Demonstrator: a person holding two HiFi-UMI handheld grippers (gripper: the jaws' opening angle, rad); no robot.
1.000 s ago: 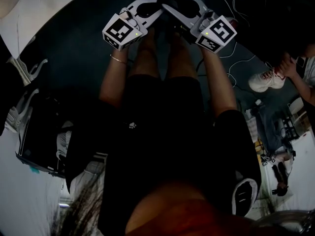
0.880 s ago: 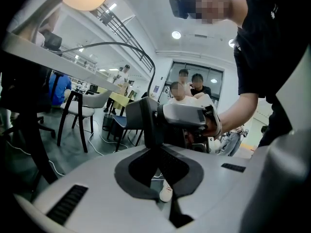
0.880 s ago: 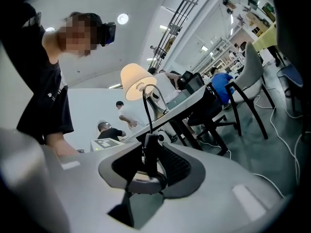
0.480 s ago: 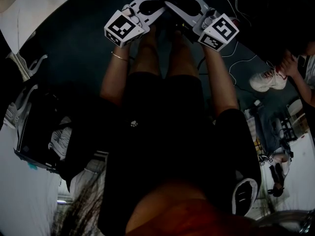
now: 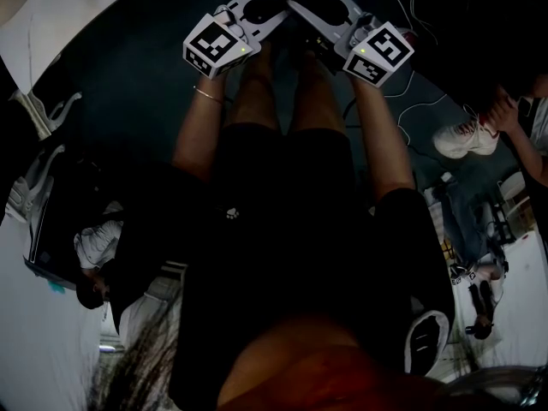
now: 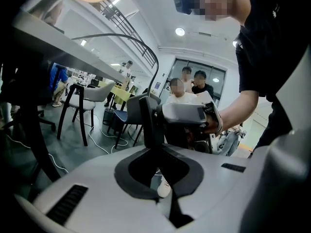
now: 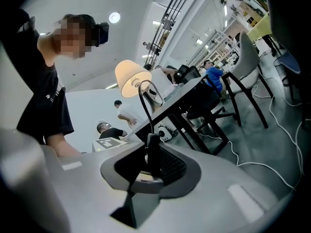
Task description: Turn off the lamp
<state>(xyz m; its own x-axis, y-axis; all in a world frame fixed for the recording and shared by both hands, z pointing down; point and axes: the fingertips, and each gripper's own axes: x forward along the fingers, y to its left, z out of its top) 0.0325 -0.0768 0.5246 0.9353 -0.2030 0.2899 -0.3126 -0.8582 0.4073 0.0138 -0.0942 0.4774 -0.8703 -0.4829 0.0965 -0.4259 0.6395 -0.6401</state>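
1. While the fingers of my left gripper (image 6: pixel 149 124) clench the cord (image 7: pixel 144 115), a tug could topple the lit lamp (image 7: pixel 132 76) off the desk (image 7: pixel 194 89).
2. The cord may slip.
3. My right gripper (image 7: pixel 151 165), fingers just closing on the switch (image 7: pixel 151 149), might squeeze off-centre.

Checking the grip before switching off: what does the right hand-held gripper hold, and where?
The cord switch, apparently by its sides: the right hand-held gripper has just been closing its jaws on it.
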